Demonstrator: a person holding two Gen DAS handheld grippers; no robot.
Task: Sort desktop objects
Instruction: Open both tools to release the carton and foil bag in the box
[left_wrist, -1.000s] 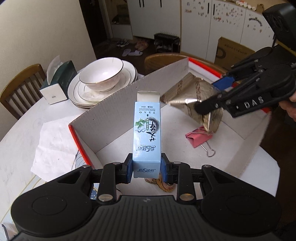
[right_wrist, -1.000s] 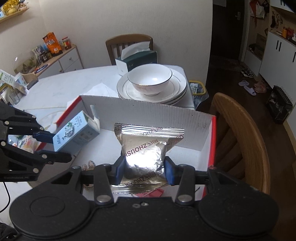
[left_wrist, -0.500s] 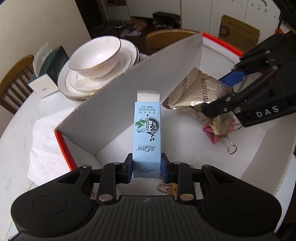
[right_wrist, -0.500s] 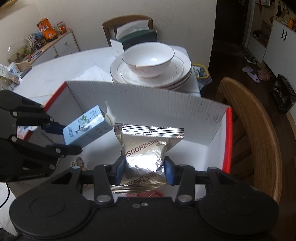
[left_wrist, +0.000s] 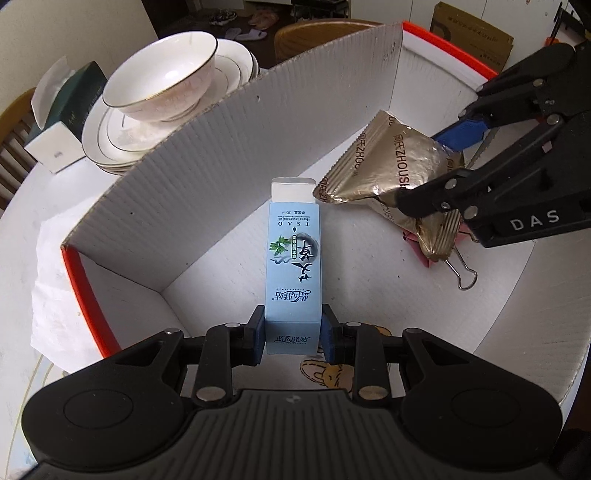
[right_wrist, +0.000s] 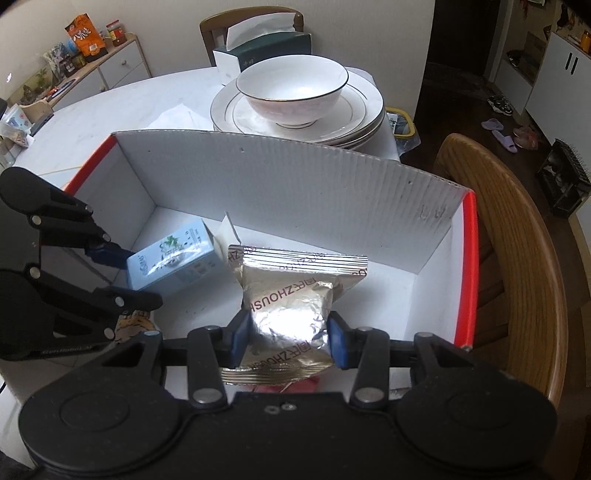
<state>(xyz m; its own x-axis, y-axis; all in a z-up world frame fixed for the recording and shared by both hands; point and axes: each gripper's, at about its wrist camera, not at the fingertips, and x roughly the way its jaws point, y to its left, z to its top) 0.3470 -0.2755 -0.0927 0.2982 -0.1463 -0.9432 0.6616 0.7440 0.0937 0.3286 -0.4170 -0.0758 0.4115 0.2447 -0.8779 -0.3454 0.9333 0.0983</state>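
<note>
My left gripper is shut on a tall light-blue carton, held inside the white cardboard box with red outer sides. The carton's top flap stands open. In the right wrist view the same carton hangs at the left, low over the box floor. My right gripper is shut on a shiny foil snack packet, also inside the box, right of the carton. From the left wrist view the packet hangs above a pink binder clip lying on the box floor.
A white bowl sits on stacked plates behind the box, with a dark green tissue box further back. A wooden chair stands right of the box. A white napkin lies left of it. A cartoon sticker lies on the box floor.
Both grippers have sunk lower into the box with their objects still held. The carton and the packet have come closer to the box floor and to each other.
</note>
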